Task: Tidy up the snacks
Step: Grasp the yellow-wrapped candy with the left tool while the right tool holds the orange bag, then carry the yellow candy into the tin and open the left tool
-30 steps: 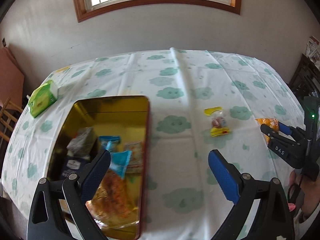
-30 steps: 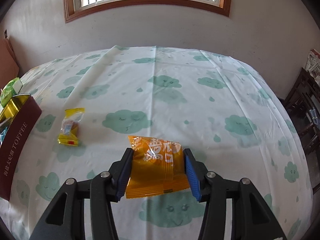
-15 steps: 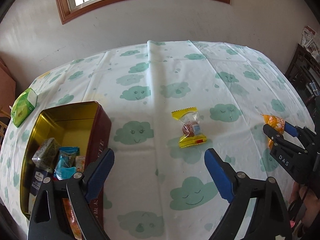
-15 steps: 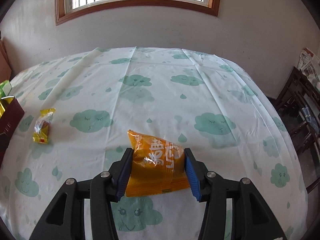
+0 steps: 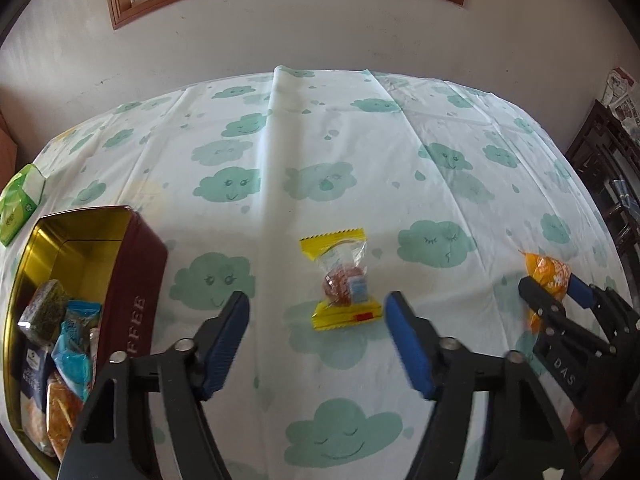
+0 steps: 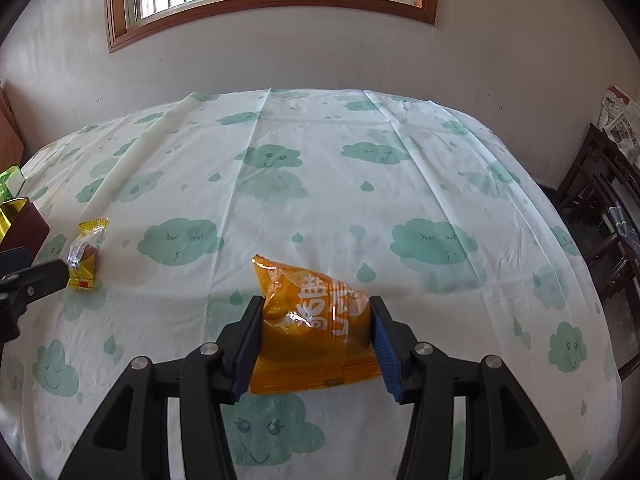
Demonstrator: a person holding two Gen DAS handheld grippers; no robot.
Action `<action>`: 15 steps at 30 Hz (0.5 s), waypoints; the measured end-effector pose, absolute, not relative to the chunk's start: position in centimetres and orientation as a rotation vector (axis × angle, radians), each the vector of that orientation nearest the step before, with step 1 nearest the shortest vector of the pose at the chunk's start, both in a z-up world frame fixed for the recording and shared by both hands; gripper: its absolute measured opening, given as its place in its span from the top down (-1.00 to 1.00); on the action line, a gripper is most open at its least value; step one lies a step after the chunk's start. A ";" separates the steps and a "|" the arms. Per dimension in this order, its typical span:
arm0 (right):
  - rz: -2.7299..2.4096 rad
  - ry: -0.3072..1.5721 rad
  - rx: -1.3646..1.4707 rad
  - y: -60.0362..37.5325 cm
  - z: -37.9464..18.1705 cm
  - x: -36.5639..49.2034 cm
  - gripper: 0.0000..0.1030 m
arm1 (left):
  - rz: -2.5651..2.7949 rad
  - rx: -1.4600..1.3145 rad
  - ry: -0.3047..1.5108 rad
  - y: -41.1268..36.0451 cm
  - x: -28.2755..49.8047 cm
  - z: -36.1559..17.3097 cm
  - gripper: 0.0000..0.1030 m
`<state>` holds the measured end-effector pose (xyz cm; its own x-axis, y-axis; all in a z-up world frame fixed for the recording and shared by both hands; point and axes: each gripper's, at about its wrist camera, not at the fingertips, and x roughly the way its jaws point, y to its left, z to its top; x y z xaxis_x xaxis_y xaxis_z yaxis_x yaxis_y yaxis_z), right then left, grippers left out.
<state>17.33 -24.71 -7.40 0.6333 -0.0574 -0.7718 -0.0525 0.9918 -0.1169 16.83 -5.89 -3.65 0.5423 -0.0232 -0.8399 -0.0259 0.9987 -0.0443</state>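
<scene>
Closing left gripper (image 5: 316, 320) jaws around yellow-wrapped candy (image 5: 342, 280) lying mid-bench, pads not yet touching | right gripper (image 6: 316, 336) is pinching orange snack packet (image 6: 316, 320) | next: finishing the pinch, lifting leftward | toffee tin (image 5: 136, 280), near left, is holding several wrapped snacks.

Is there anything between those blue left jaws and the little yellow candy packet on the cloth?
Nothing visible. The yellow candy packet lies alone on the cloud-print tablecloth, just ahead of the left gripper, whose jaws have just been closing but don't touch it. The tin sits off to the side.
</scene>
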 end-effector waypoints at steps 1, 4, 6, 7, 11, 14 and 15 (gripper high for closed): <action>-0.003 0.887 -0.133 -24.7 -7.4 17.4 -0.01 | -0.001 -0.060 1.002 -5.9 17.1 -3.8 -0.12; -0.003 0.889 -0.131 -24.7 -7.5 17.4 -0.02 | -0.004 -0.068 1.015 -6.1 17.9 -4.4 -0.08; -0.002 0.890 -0.128 -24.7 -7.5 17.4 -0.02 | -0.012 -0.069 1.025 -6.2 18.3 -4.8 -0.03; 0.001 0.894 -0.123 -24.8 -7.6 17.4 -0.04 | -0.014 -0.071 1.030 -6.2 18.4 -5.0 0.01; 0.012 0.900 -0.094 -25.1 -7.7 17.4 -0.05 | -0.019 -0.092 1.056 -5.8 18.9 -5.7 0.38; 0.009 0.900 -0.100 -25.0 -7.7 17.4 -0.05 | -0.017 -0.093 1.040 -5.6 18.7 -5.6 0.55; 0.009 0.900 -0.100 -25.0 -7.7 17.4 -0.05 | -0.017 -0.086 1.036 -5.6 18.6 -5.5 0.57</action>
